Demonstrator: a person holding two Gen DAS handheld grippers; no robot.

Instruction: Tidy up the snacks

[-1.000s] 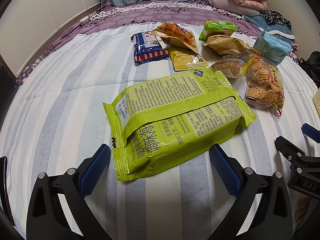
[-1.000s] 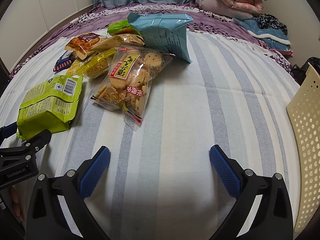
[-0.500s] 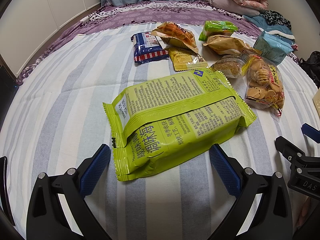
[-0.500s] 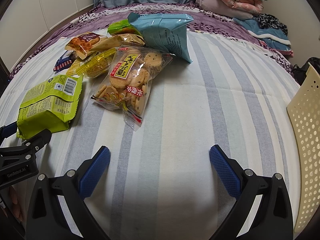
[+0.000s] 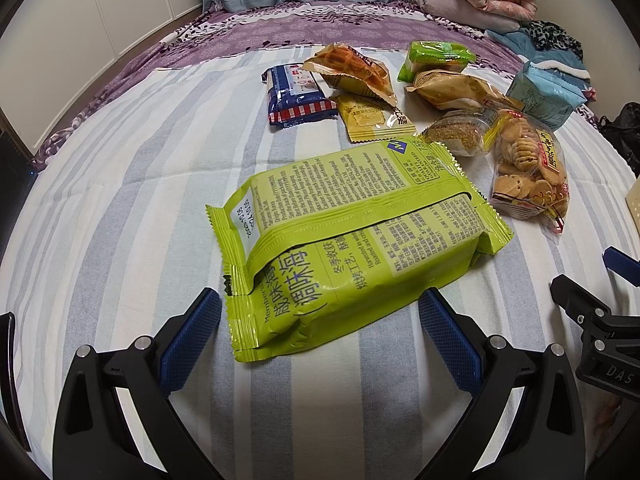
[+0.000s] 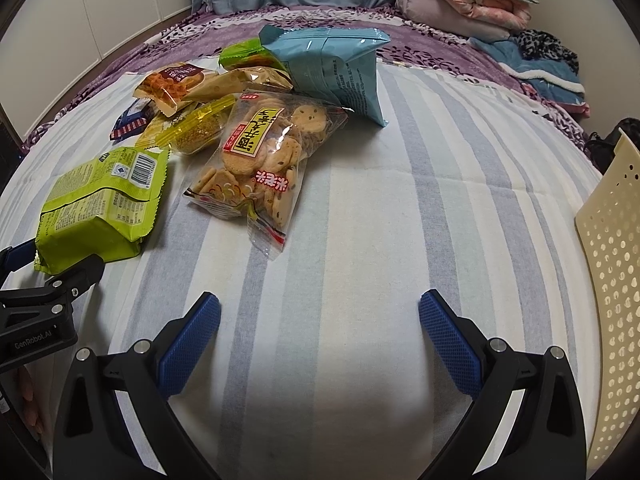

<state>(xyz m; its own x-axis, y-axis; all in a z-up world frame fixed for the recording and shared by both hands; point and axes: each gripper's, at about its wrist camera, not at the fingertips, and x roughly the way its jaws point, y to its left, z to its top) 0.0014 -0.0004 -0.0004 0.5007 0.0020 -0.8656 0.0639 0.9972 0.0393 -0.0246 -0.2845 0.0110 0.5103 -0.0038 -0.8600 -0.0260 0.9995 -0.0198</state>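
We hold the left tool (image 5: pixel 320 320) spread wide over the striped bed (image 5: pixel 120 200), its blue pads flanking the near end of the lime-green snack pack (image 5: pixel 352 248) without touching it; the pack lies flat, printed back up; beyond it we see a blue packet (image 5: pixel 296 96), an orange waffle packet (image 5: pixel 352 68), a small yellow sachet (image 5: pixel 372 120) and a clear bag of biscuits (image 5: pixel 528 168); our right tool (image 6: pixel 320 324) also stands wide open, above bare sheet, gripping nothing; a light-blue bag (image 6: pixel 332 64) stands behind the biscuits; a cream perforated basket (image 6: pixel 612 280) sits at the right edge.
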